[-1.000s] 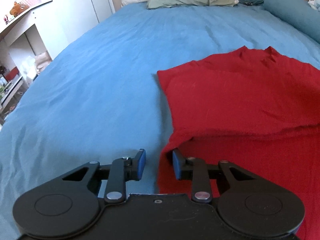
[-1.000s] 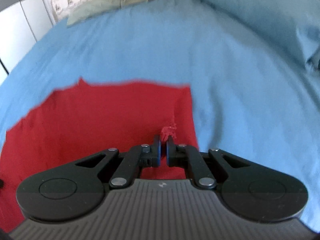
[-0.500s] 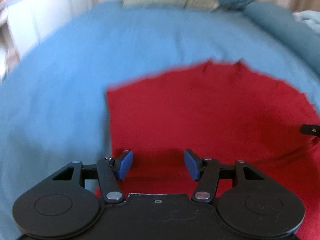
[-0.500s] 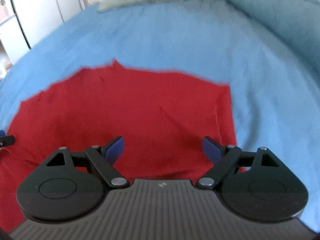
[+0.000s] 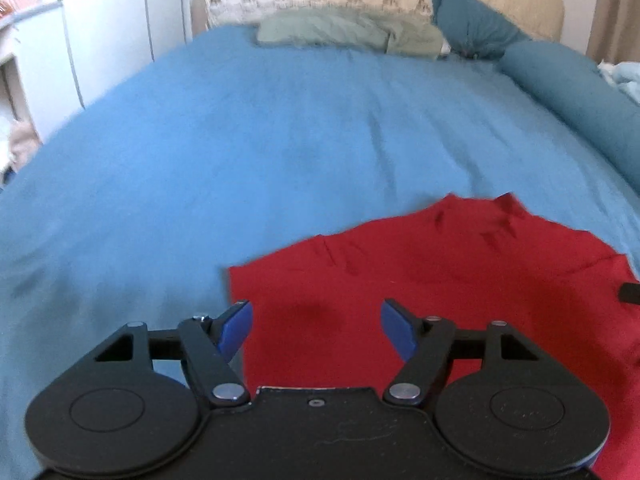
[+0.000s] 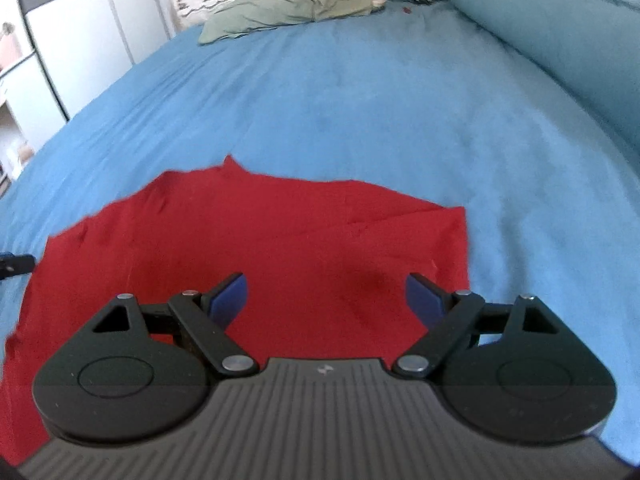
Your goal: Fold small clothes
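A red garment [image 5: 460, 276] lies flat and folded over on the blue bedsheet [image 5: 240, 152]. My left gripper [image 5: 316, 330] is open and empty above the garment's near left part. In the right wrist view the same garment [image 6: 280, 240] lies below my right gripper [image 6: 326, 300], which is open and empty above its near right part. A bit of the other gripper shows at the edge of each view.
Pillows [image 5: 344, 32] and a teal bolster [image 5: 572, 92] lie at the head and right side of the bed. White cupboards [image 6: 80, 40] stand to the left. Blue sheet [image 6: 400, 100] stretches beyond the garment.
The right gripper let go of the red fabric and opened wide. The left gripper opened wider. Both have lifted and pulled back from the garment, which now lies folded.
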`<state>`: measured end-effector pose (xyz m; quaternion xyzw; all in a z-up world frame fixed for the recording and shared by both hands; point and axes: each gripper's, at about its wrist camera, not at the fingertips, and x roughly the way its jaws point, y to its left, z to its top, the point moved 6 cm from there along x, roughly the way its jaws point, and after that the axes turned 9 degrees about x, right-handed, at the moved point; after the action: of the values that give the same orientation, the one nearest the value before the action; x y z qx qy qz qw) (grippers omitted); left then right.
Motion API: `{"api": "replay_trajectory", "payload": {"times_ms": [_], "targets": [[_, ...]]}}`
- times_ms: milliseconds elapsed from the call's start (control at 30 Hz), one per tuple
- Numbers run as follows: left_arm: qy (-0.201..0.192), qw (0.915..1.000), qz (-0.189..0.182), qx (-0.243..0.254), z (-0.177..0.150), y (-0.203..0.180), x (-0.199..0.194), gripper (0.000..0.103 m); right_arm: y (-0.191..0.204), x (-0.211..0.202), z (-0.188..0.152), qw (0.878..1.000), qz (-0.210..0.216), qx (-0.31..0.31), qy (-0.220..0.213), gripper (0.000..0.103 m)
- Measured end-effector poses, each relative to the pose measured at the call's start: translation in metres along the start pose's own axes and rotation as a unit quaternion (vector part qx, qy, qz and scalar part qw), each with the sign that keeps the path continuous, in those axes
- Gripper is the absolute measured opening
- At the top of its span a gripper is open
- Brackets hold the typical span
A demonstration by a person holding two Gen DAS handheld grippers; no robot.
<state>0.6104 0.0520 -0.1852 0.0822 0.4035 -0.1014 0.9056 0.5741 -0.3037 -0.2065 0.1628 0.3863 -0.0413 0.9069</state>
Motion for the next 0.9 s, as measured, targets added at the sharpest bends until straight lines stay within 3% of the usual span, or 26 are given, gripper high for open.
{"api": "replay_trajectory", "payload": {"times_ms": [133,200,367,533,700,900], "targets": [[0.012,0.9999,0.001,-0.003,0.001,0.006,0.041,0.076,-0.015,0.026,0.0,0.999,-0.011,0.026,0.015,0.102],[0.007,0.9999,-0.002,-0.01,0.004,0.01,0.046,0.081,-0.02,0.031,0.001,1.0,-0.013,0.019,0.008,0.102],[0.005,1.0,0.006,0.005,0.006,0.008,0.035,0.082,-0.018,0.03,0.006,1.0,-0.013,0.009,0.009,0.103],[-0.022,0.999,0.018,0.035,-0.003,0.002,-0.032,0.085,-0.017,-0.012,0.016,1.0,0.015,0.013,-0.02,0.103],[-0.029,0.9992,0.028,0.005,-0.036,0.006,-0.122,0.089,-0.023,-0.085,0.011,0.998,0.036,-0.008,-0.048,0.103],[-0.028,0.9985,0.045,-0.013,-0.088,-0.002,-0.212,0.091,-0.034,-0.181,-0.024,0.997,0.045,-0.013,-0.061,0.103]]}}
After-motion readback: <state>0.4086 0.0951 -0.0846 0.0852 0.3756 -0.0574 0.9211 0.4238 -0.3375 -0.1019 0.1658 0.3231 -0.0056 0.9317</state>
